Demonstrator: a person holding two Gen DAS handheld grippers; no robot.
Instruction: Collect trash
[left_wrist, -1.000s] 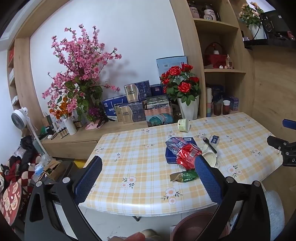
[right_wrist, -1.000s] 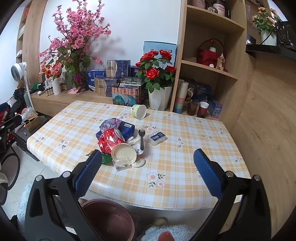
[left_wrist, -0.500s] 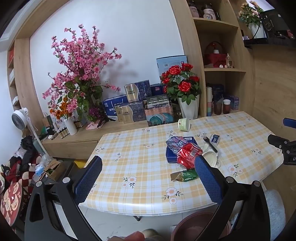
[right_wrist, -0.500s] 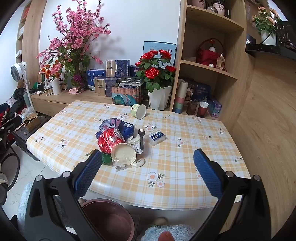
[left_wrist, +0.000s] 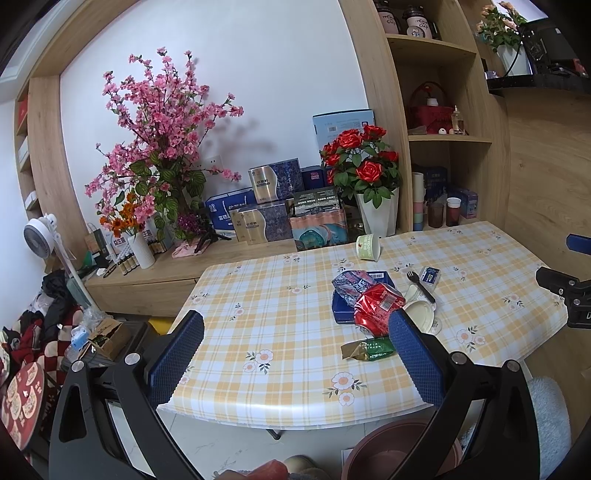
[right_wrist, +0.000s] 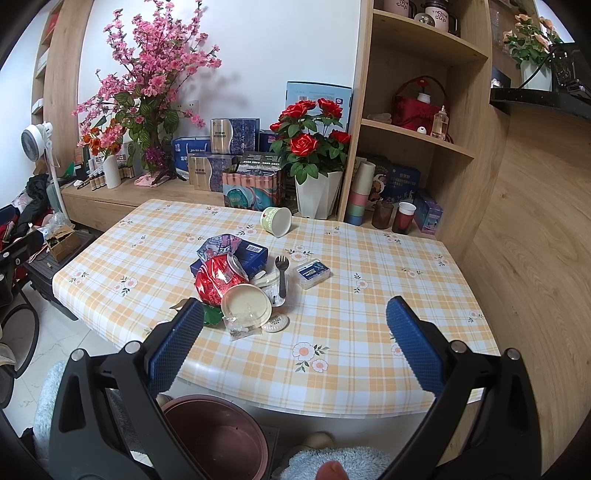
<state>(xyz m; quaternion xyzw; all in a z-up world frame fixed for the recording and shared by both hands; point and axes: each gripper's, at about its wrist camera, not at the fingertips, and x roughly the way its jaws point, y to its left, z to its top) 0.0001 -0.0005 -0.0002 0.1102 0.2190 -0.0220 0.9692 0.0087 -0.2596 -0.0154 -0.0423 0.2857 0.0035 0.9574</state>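
Trash lies in a heap on the checked table (right_wrist: 369, 332): a red foil bag (right_wrist: 214, 280), a cream lid (right_wrist: 245, 306), a blue box (right_wrist: 251, 254), a black fork (right_wrist: 282, 273), a green wrapper (left_wrist: 369, 349) and a clear wrapper (right_wrist: 240, 326). A tipped paper cup (right_wrist: 277, 220) and a small plastic box (right_wrist: 312, 273) lie apart from it. A brown bin (right_wrist: 218, 439) stands on the floor below the table's near edge. My left gripper (left_wrist: 295, 354) and my right gripper (right_wrist: 293, 347) are both open and empty, held short of the table.
Behind the table are a white vase of red roses (right_wrist: 317, 195), gift boxes (right_wrist: 232, 136) and pink blossoms (right_wrist: 155, 66) on a low cabinet. Wooden shelves (right_wrist: 417, 136) rise at the right. A fan (left_wrist: 38, 240) and clutter sit at the left. A fluffy rug (right_wrist: 332, 463) lies underfoot.
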